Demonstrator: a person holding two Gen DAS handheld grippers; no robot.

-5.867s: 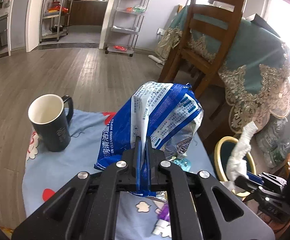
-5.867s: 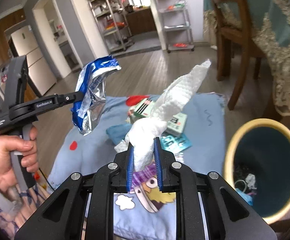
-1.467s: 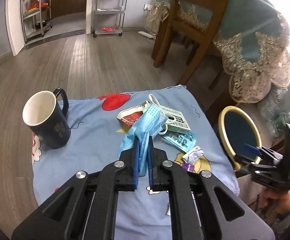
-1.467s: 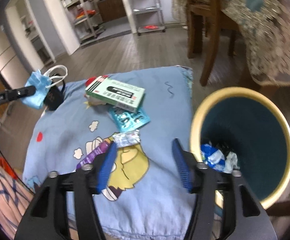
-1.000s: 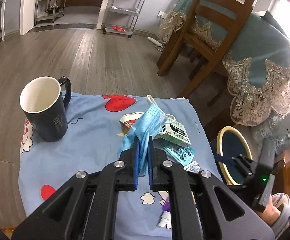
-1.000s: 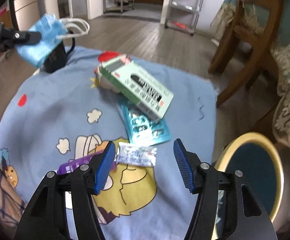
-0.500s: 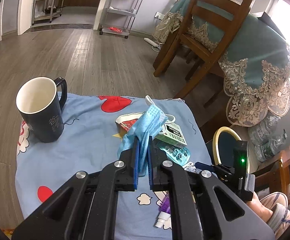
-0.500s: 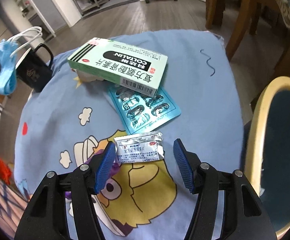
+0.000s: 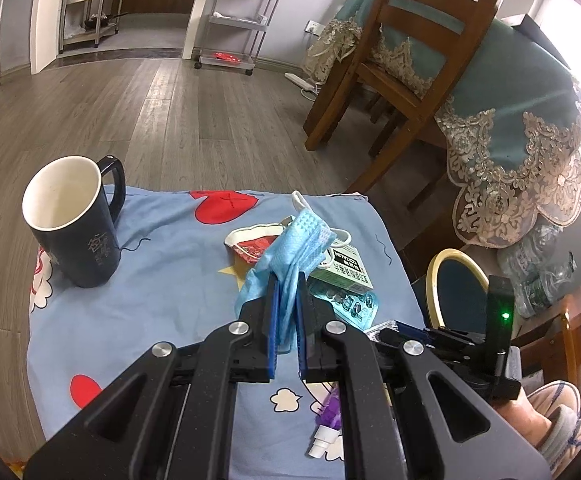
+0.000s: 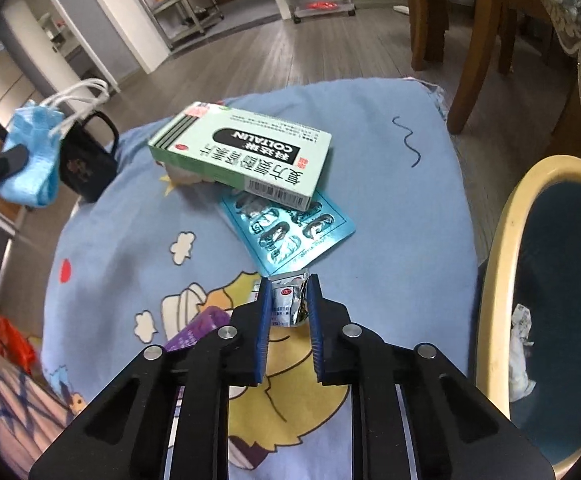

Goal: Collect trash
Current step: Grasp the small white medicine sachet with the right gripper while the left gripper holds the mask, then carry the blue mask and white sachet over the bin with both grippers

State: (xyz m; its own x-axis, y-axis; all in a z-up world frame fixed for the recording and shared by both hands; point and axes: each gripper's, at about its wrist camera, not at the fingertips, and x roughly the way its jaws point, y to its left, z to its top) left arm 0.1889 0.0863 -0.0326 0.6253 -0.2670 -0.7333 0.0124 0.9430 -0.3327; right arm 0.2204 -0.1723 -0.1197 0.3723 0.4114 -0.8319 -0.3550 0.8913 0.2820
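Pinching a crumpled foil sachet (image 10: 288, 304) between its narrowed fingers (image 10: 264, 320), the right gripper (image 10: 288, 320) holds something light and crinkly, best gripped mid-body; the left gripper (image 9: 286, 320) clamps a soft, limp face mask (image 9: 294, 248).

Daylight, even, moderately bright. Source: window (image 9: 570, 12) far right in left wrist view, blown out to white glare. Shadows soft, faint. Fisheye bending strong at edges; black vignette corners. Right wrist view: face mask (image 10: 34, 160) at left slightly blurred; centre sharp.
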